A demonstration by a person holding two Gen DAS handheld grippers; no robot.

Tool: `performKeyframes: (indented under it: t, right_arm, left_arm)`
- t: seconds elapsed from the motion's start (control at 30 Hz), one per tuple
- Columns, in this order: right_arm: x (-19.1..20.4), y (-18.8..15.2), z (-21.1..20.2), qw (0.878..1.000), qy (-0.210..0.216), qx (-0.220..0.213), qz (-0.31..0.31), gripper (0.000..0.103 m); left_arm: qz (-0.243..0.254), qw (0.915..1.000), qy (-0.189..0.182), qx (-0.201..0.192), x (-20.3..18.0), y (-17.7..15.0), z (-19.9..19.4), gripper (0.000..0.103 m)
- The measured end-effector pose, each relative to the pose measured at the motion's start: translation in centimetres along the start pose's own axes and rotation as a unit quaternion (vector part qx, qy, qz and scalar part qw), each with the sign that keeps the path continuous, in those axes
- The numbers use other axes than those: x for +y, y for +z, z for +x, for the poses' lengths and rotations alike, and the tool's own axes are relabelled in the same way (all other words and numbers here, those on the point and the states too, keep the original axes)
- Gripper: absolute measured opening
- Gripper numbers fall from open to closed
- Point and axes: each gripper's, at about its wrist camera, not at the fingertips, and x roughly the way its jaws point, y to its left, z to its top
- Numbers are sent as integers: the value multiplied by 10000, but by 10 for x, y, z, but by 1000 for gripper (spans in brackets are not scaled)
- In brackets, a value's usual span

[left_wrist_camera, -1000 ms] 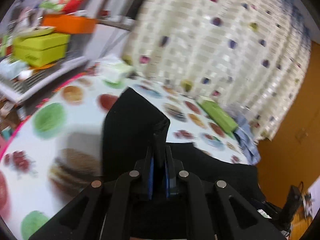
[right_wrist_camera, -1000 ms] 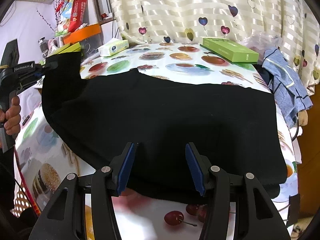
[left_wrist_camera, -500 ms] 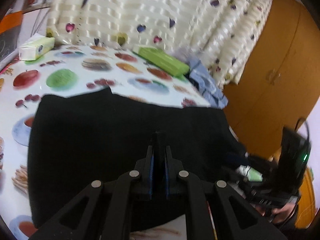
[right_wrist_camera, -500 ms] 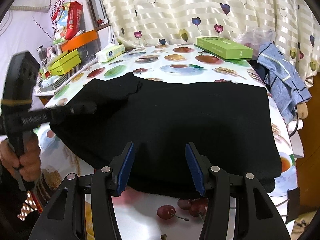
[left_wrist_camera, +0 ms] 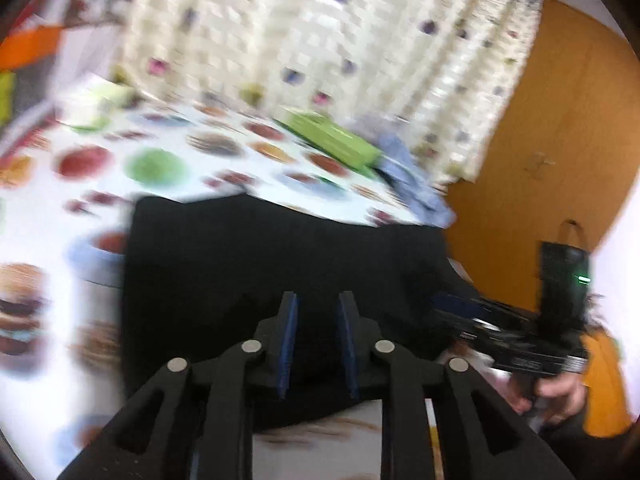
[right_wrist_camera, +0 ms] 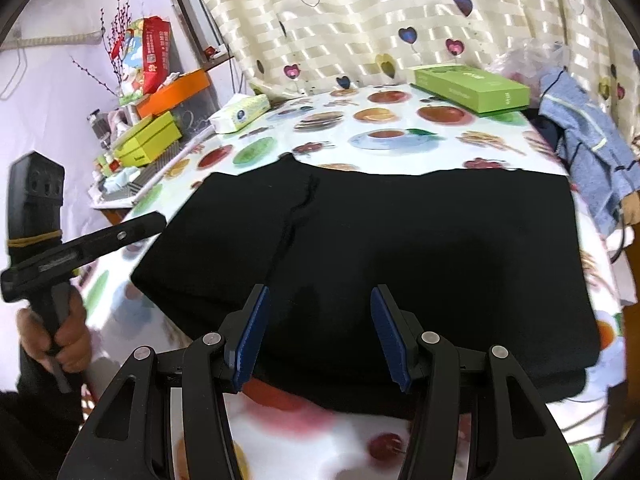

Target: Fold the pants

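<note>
Pants lie folded; left gripper fingers just parted, right gripper fingers spread; labels unreadable.

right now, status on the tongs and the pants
Left tongs just opened, nothing between them. Right tongs open, over near edge of black pants. Pants folded flat on tablecloth. Nothing in the way.

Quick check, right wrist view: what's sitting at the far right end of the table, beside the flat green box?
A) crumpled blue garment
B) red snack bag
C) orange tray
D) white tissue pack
A: the crumpled blue garment is heaped at the far right edge of the fruit-print tablecloth, just right of the flat green box and beyond the folded black pants.
</note>
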Motion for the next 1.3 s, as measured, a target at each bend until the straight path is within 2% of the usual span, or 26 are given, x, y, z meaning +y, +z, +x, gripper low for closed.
performKeyframes:
  t: [0.1, 0.13, 0.3, 0.43, 0.57, 0.73, 0.77, 0.8, 0.83, 1.03, 1.2, 1.3]
  right_arm:
    - [2, 7, 12, 9993, 261, 83, 237, 53]
    - [2, 10, 17, 9988, 353, 117, 322, 53]
    - [10, 24, 52, 9959, 586, 468, 500, 53]
    - [22, 32, 74, 9950, 652, 637, 403, 53]
    - [28, 42, 84, 9957, 580, 631, 347, 53]
    - [31, 47, 94, 9952, 680, 613, 335, 53]
    - [32, 48, 95, 9945, 790, 603, 343, 43]
    - [33, 47, 97, 9930, 934, 626, 365, 14]
    - [35, 48, 99, 9924, 982, 635, 373, 4]
    - [35, 44, 72, 9939, 1040, 125, 333, 4]
    - [23, 35, 89, 9934, 868, 516, 541, 5]
    - [26, 35, 83, 9951, 738, 528, 388, 10]
  left_arm:
    - [-164, 9972, 724, -92, 24, 6, -2, 24]
    - [-253, 9959, 864, -101, 32, 7, -1, 24]
    - [-505, 9919, 1162, -43, 61, 9, 4, 24]
    - [-515, 9926, 1099, 75, 65, 6, 12, 24]
    - [-360, 9934, 1077, 188, 62, 4, 19, 24]
    - [-295, 9935, 1068, 256, 62, 1, 25, 24]
    - [-291, 9936, 1060, 264, 63, 1, 25, 24]
    - [-295, 9936, 1053, 283, 64, 0, 26, 24]
    - [-305, 9936, 1047, 305, 65, 0, 27, 24]
    - [-294, 9943, 975, 306, 64, -1, 27, 24]
    - [-153, 9952, 901, 339, 56, -2, 29, 24]
    - [-98, 9947, 964, 351, 52, -2, 25, 24]
